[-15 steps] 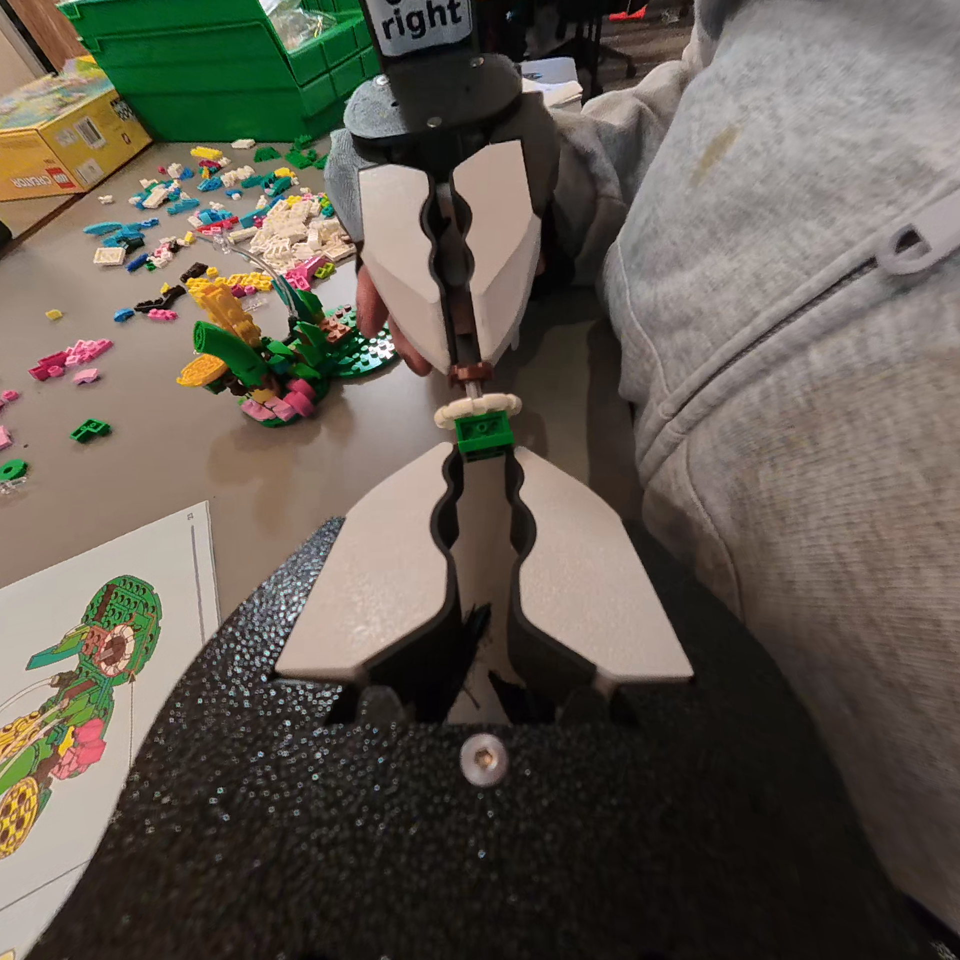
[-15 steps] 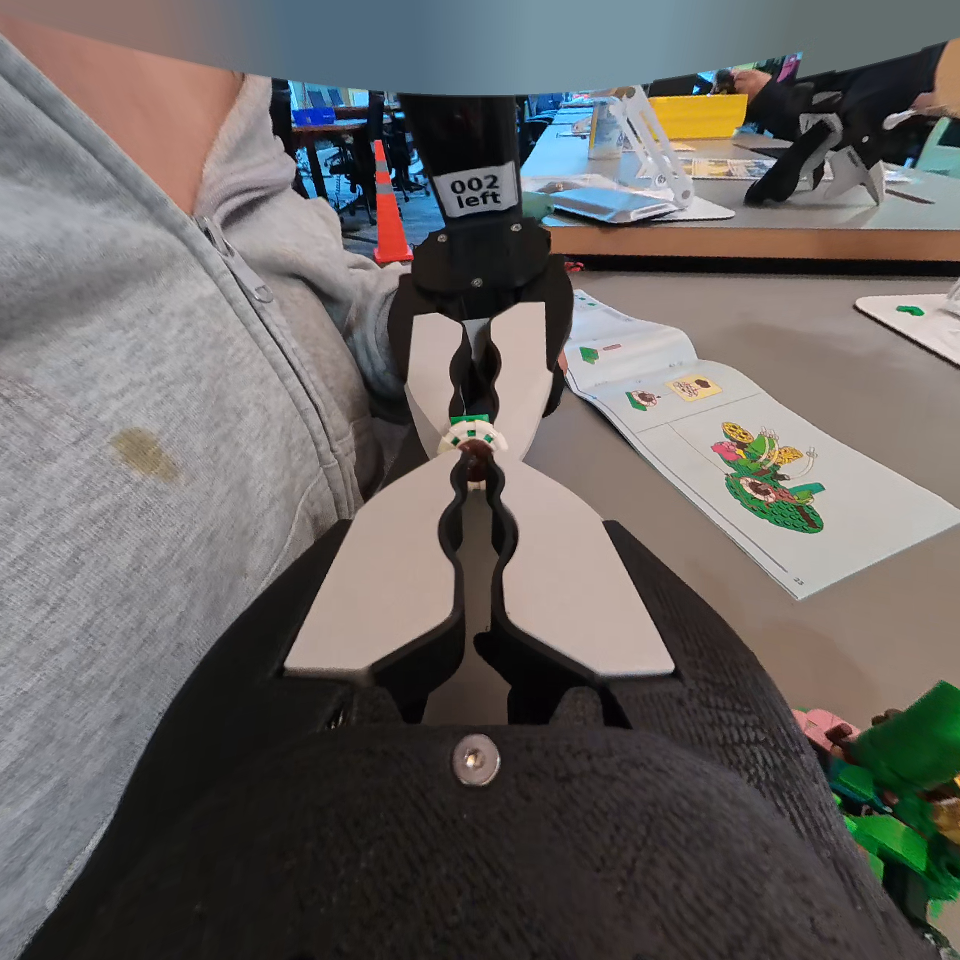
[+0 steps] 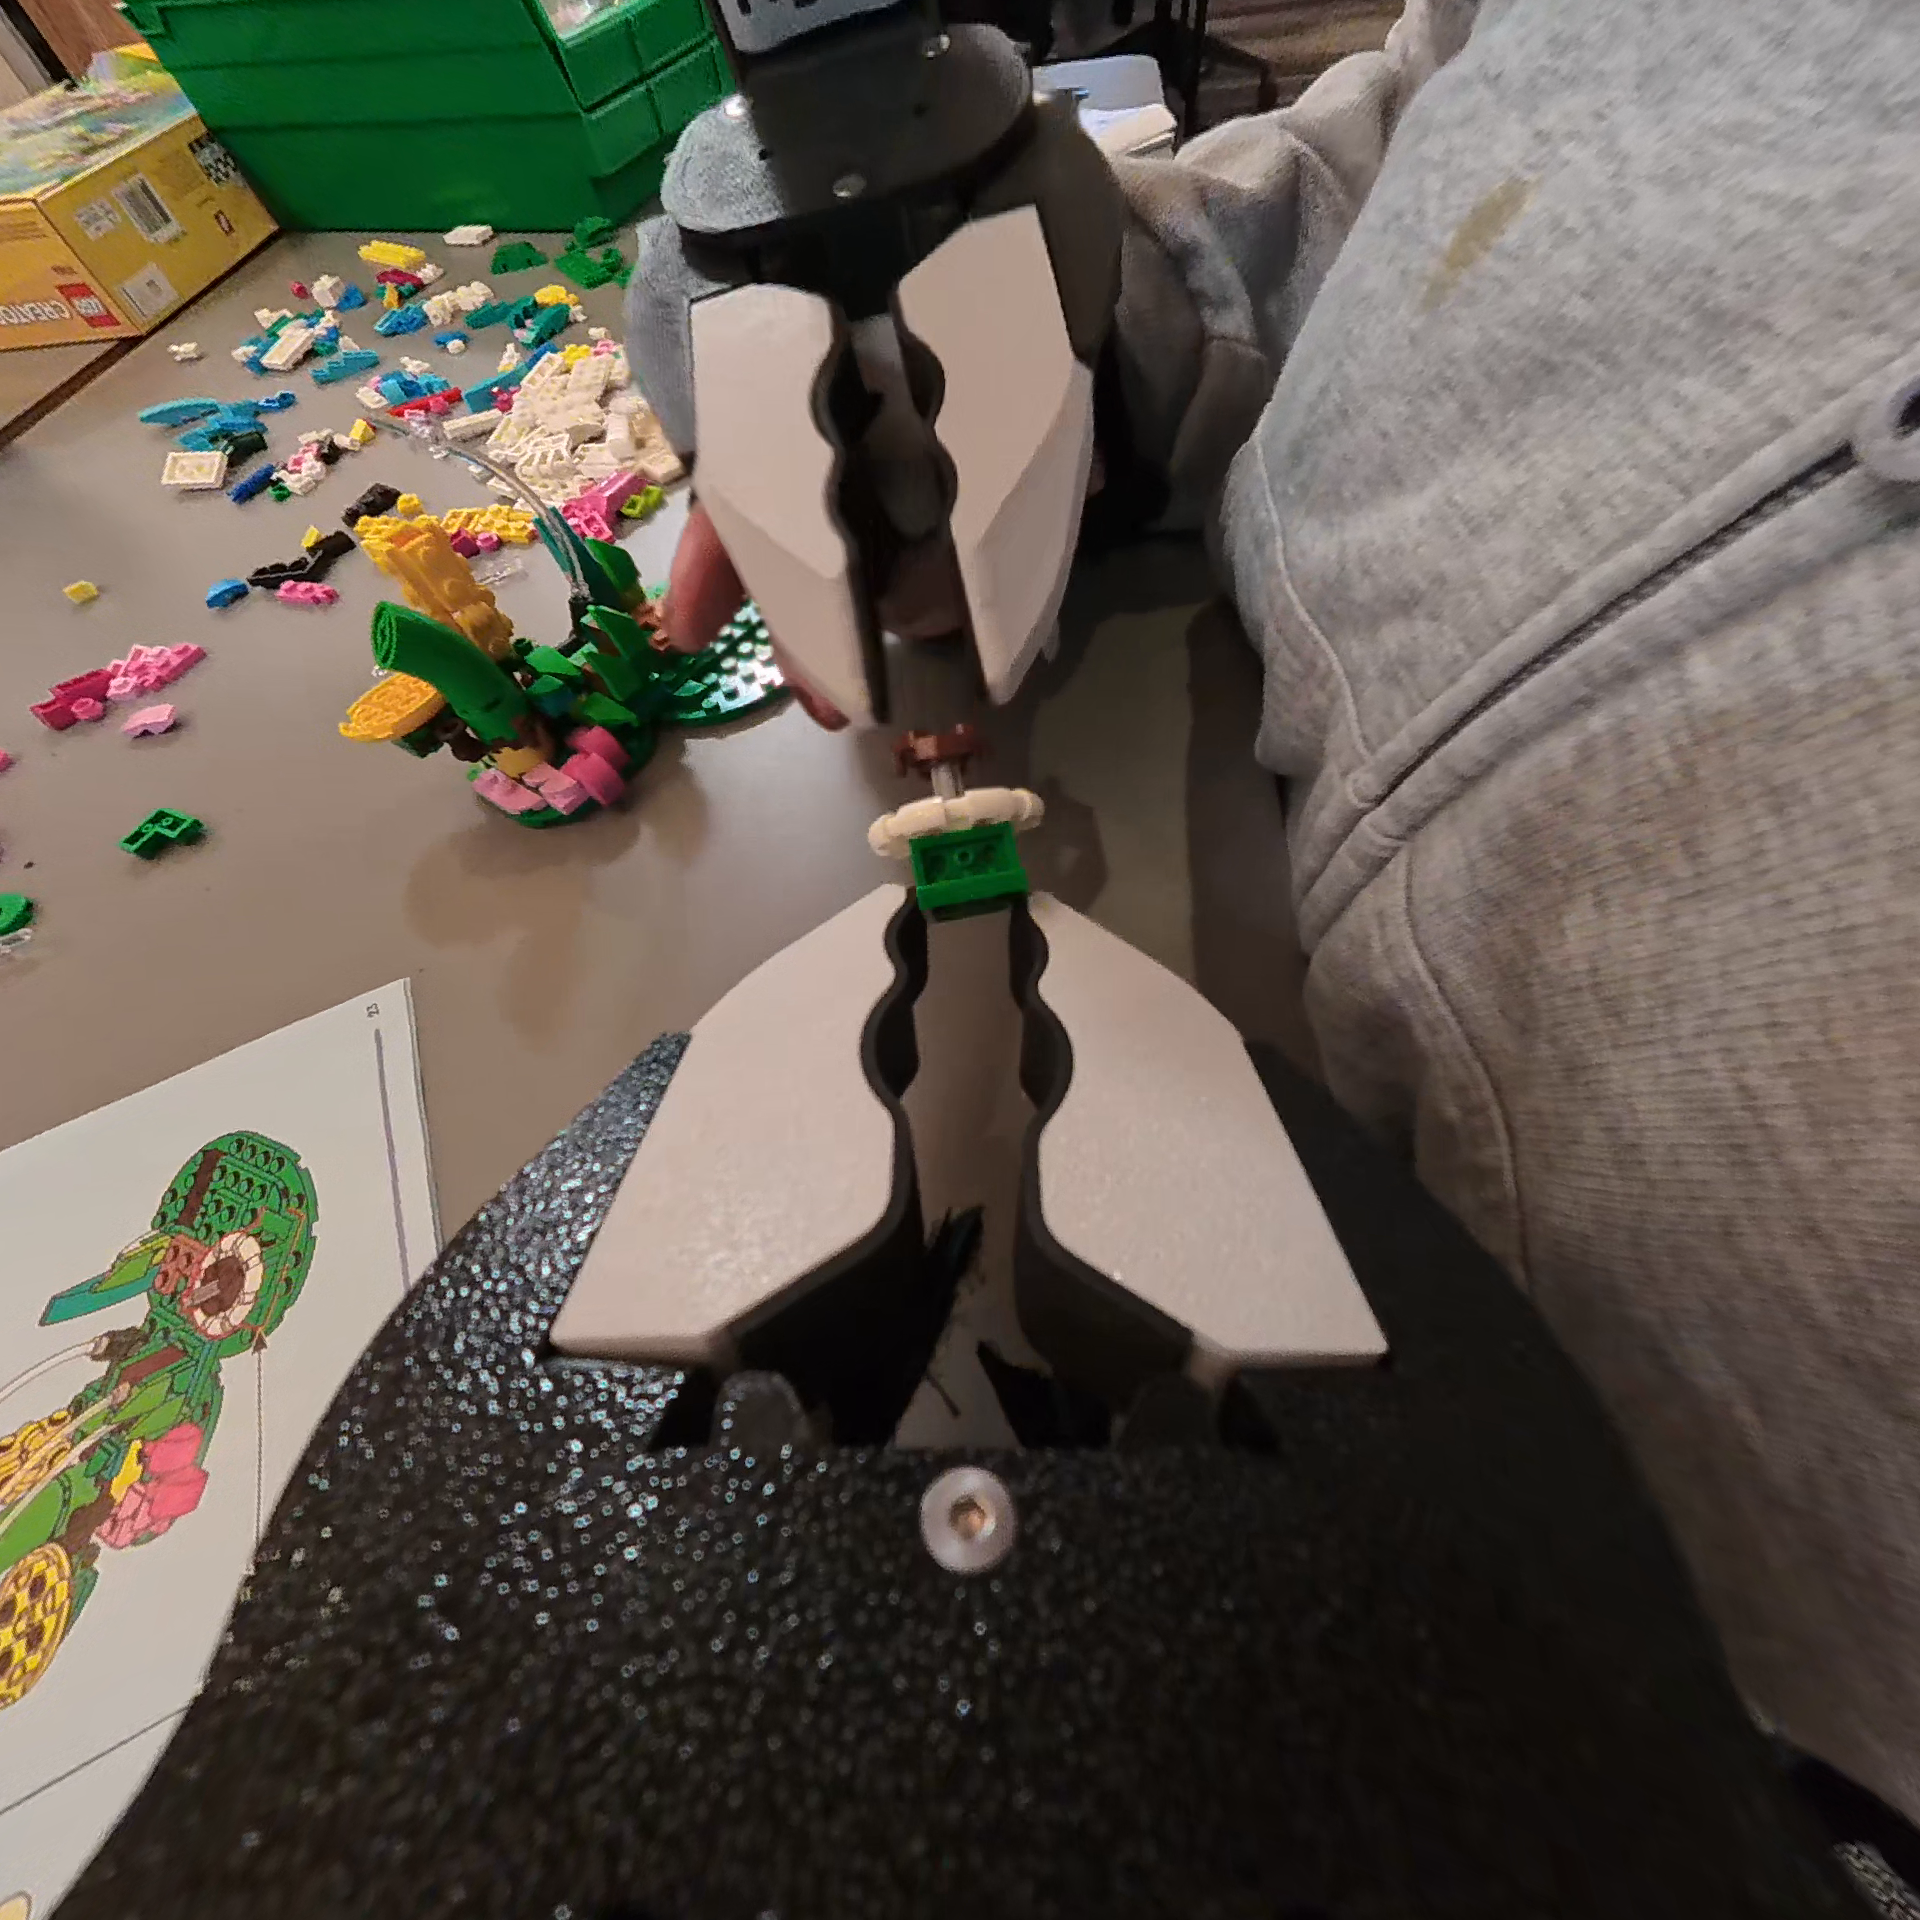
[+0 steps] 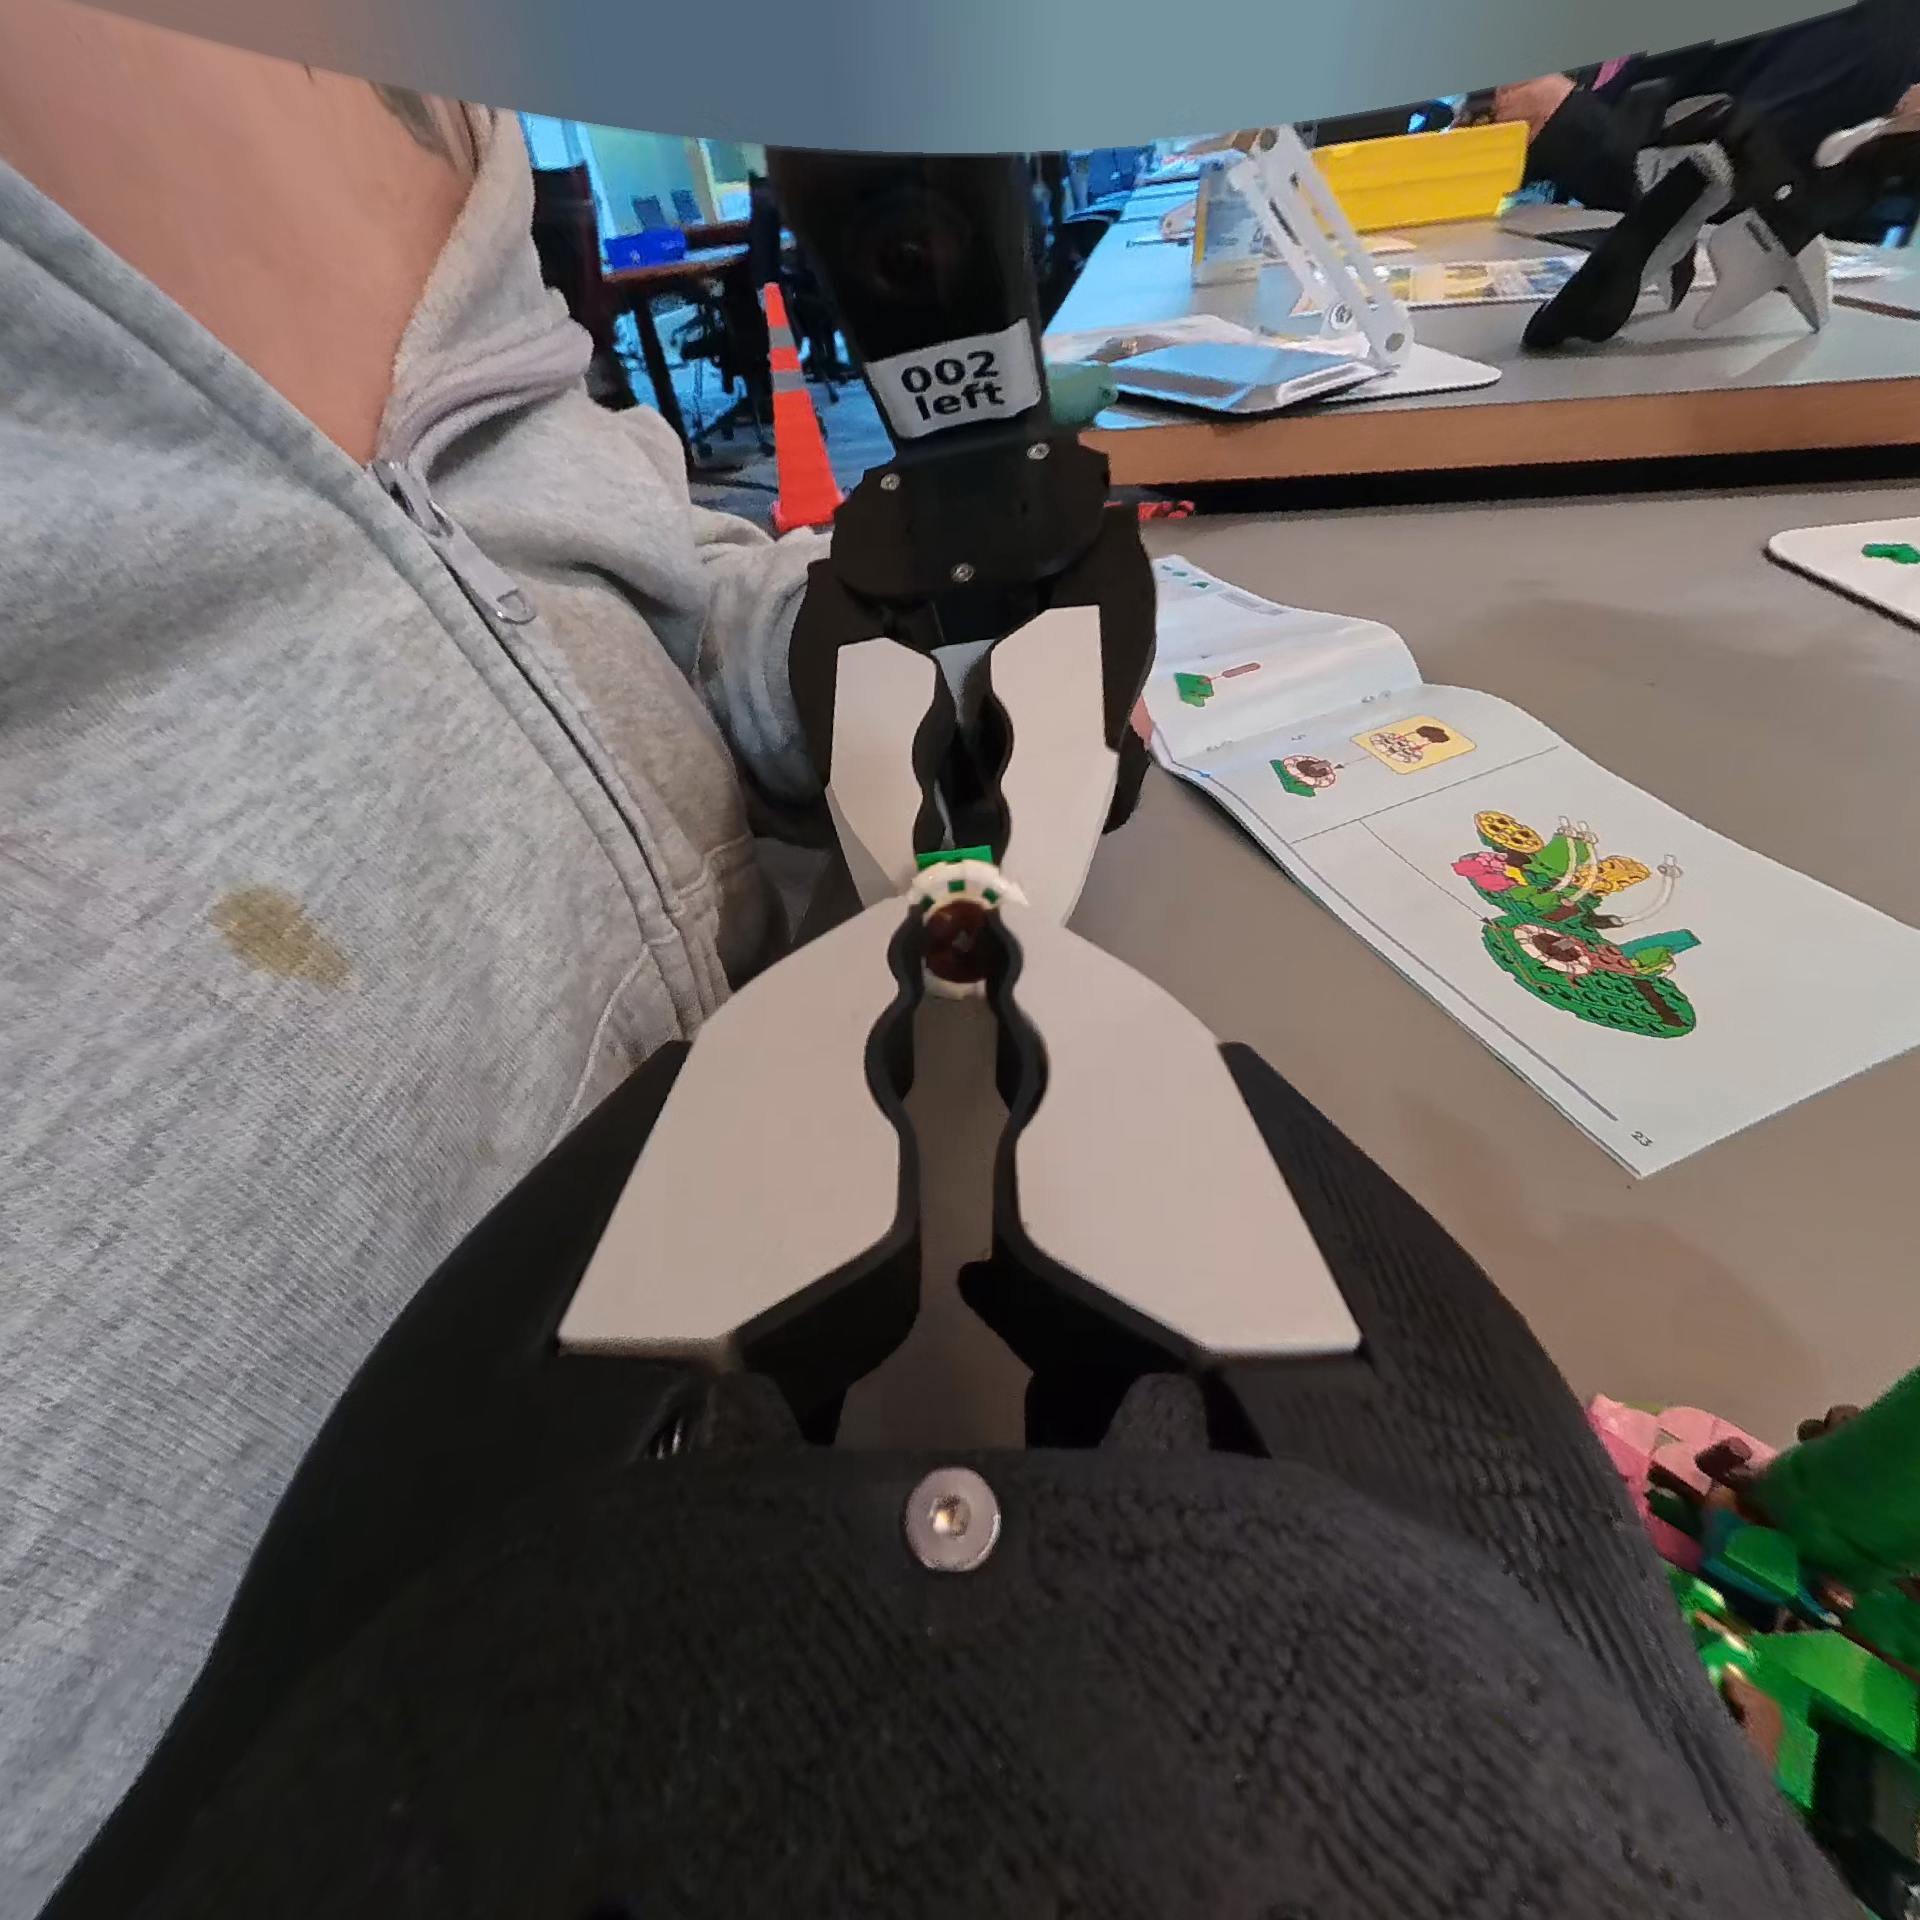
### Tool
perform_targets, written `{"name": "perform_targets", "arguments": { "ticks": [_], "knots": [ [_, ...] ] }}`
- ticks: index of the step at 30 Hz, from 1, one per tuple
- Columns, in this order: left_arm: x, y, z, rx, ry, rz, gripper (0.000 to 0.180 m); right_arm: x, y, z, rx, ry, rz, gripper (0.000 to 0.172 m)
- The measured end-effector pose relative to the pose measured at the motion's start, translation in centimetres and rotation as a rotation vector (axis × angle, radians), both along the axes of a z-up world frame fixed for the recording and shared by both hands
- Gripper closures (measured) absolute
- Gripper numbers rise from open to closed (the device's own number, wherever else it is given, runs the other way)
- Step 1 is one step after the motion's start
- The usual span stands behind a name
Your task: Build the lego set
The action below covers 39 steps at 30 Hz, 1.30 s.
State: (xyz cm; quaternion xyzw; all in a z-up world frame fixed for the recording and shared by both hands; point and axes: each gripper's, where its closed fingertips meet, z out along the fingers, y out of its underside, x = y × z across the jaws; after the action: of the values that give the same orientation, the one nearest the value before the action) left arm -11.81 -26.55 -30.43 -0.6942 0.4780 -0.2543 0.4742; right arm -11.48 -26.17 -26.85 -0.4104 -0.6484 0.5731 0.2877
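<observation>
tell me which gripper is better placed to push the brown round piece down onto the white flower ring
Right, probably. The right gripper sits directly behind the brown round piece, in line with the white flower ring. The left gripper is clamped on the green brick beneath, steadying it.

Table top (image 3: 312, 914): smooth, matt grey, faint sheen. Toy bricks (image 3: 540, 416): glossy hard plastic. Instruction booklet (image 4: 1558, 935): smooth printed paper. Hooded jacket (image 3: 1610, 727): soft heathered grey cloth. Gripper fingers (image 3: 779, 1143): matt, fine-grained grey plastic; body speckled, rough black.
</observation>
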Motion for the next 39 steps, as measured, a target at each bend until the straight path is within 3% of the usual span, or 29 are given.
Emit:
{"name": "perform_targets", "arguments": {
  "ticks": [3,7,39],
  "knots": [
    [0.0,0.0,-0.1,0.001,0.004,-0.002,0.164,-0.1,0.1,-0.5,0.038,-0.027,-0.015,0.149],
    [0.1,-0.1,0.0,-0.002,-0.005,-0.006,0.165,-0.3,-0.2,-1.0,0.097,-0.043,-0.013,0.158],
    [0.3,-0.5,0.1,0.037,0.024,-0.018,0.165,-0.5,-0.7,-0.9,0.043,-0.064,0.021,0.158]
  ]
}}
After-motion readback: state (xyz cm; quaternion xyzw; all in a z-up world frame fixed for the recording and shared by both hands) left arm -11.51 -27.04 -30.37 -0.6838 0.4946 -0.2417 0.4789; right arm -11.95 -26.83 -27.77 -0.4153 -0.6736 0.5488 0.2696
